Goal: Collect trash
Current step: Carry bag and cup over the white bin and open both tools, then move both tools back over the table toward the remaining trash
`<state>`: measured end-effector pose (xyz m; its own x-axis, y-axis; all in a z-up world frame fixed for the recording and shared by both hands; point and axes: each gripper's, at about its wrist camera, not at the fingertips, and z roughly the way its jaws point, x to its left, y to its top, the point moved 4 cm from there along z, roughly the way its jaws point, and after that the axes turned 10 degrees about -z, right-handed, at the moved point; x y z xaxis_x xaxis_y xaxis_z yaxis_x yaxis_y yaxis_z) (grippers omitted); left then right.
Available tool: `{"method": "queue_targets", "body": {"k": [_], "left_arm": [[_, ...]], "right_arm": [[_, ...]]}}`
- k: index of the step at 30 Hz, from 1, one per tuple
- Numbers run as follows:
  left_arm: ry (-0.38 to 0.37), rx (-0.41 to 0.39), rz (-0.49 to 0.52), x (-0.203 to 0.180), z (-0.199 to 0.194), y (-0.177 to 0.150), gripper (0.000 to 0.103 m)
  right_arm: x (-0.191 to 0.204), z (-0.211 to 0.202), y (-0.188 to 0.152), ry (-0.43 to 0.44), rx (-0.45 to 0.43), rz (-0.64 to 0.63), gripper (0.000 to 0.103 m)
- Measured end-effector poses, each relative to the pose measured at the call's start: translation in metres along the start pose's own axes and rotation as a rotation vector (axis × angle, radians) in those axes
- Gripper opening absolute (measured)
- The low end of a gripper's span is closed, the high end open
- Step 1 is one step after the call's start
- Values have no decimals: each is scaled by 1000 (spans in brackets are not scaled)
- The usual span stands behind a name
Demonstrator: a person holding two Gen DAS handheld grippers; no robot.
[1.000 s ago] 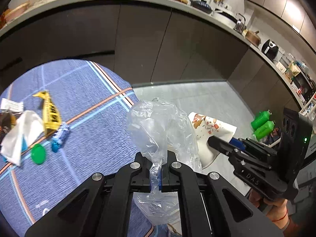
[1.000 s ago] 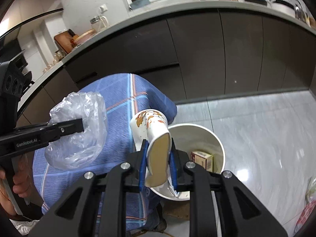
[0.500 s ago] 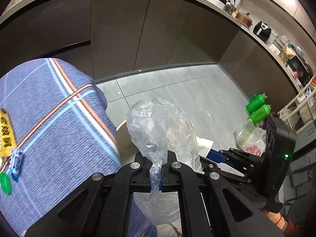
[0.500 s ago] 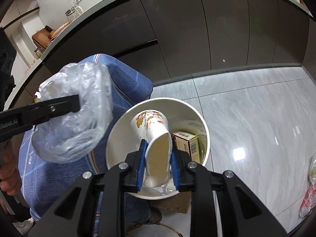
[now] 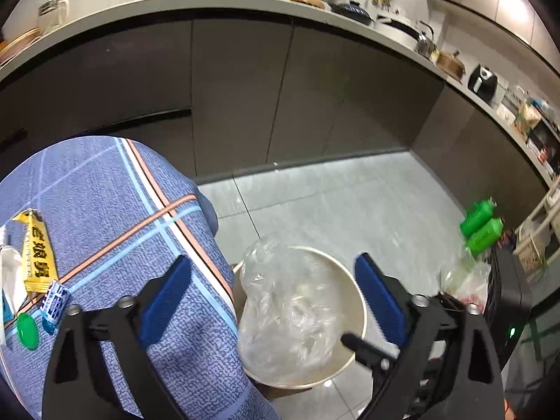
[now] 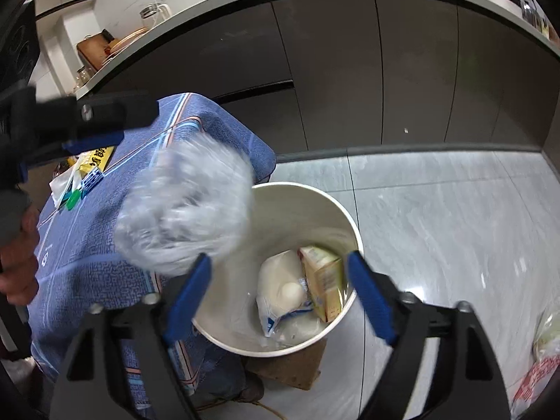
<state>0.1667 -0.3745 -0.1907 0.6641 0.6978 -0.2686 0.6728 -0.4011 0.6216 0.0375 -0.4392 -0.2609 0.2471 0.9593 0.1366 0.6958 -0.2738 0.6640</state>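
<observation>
A: Left gripper: jaws have just been opening and now stand wide apart. The clear plastic bag hangs loose between them, touching neither blue pad, over the mouth of the white bin

B: Confirmed from the right wrist. There the bag is motion-blurred, above the bin's near-left rim, partly over the blue plaid cloth on the table

A: Right gripper: jaws have just been opening too, now wide, nothing between them. Directly below, inside the bin: a white pouch with blue print and a tan carton leaning beside it. Print on both too small to read

B: The patterned cup cannot be made out in the bin

A: Remaining on the table, left wrist view: yellow wrapper with bold black Chinese characters, not legible enough to transcribe; small blue-and-white wrapper just beside it; green cap; crumpled white tissue

B: On the floor, far right: two green bottles
</observation>
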Motion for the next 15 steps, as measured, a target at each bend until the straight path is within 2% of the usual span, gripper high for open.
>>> {"method": "queue_targets", "body": {"k": [4, 9, 15], "left_arm": [[8, -25, -27, 8, -12, 1, 94], [7, -19, -42, 15, -20, -1, 94], [-2, -47, -52, 15, -43, 2, 94]], "right_arm": [[4, 1, 1, 6, 6, -17, 100], [11, -3, 5, 8, 7, -19, 99], [14, -21, 18, 6, -22, -23, 100]]}}
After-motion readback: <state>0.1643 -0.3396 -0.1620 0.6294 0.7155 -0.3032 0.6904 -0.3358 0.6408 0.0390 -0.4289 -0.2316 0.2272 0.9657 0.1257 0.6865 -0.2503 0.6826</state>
